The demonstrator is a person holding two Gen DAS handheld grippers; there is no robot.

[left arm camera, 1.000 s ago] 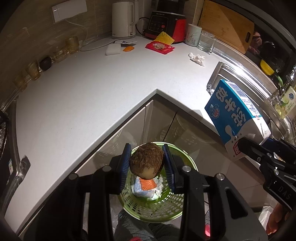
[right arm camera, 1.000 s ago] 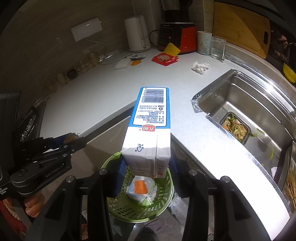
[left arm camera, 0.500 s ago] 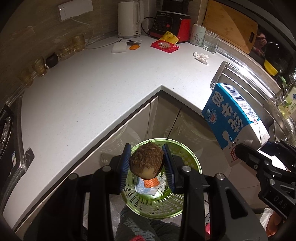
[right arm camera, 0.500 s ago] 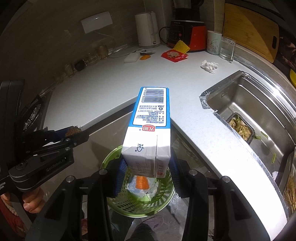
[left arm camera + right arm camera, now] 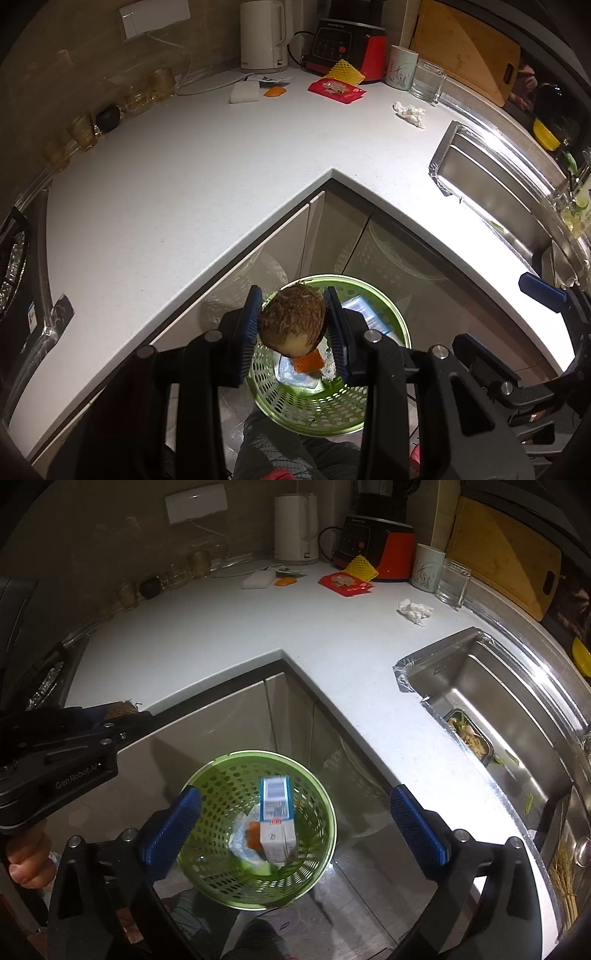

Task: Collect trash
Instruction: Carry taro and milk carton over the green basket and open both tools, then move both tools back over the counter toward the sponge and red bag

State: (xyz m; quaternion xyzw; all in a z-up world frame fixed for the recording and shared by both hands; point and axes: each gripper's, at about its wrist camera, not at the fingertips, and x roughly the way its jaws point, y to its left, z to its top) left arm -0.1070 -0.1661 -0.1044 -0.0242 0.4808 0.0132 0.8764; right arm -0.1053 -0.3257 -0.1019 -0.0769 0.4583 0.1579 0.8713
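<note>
**Husk hanging over the bin, carton already down**

I am holding the left gripper (image 5: 293, 325) over the green perforated waste basket (image 5: 388, 406) on the floor below the counter's inner corner, its blue pads pinching a brown, fibrous husk-like lump (image 5: 293, 321). I am keeping the right gripper (image 5: 295, 830) spread wide and empty above the same basket (image 5: 321, 801), where the blue-and-white milk carton (image 5: 276, 819) is lying among a crumpled wrapper and an orange scrap.

My worries: the husk is sitting toward the basket's far-left rim in the left view, so letting go from here risks it clipping the rim and rolling onto the floor. Loose fibres may also cling to the pads. More trash is waiting far off on the white counter (image 5: 184, 184): a crumpled tissue (image 5: 409, 112), a red snack packet (image 5: 336, 88), yellow foam netting (image 5: 347, 70) and an orange peel (image 5: 275, 91); the glass (image 5: 426, 79) and mug (image 5: 402, 66) standing near the tissue could get knocked when I reach.

Readable writing: "GenRobot.AI" on the left gripper's body in the right view. The carton is showing a barcode; its small print is too fine to read.
</note>
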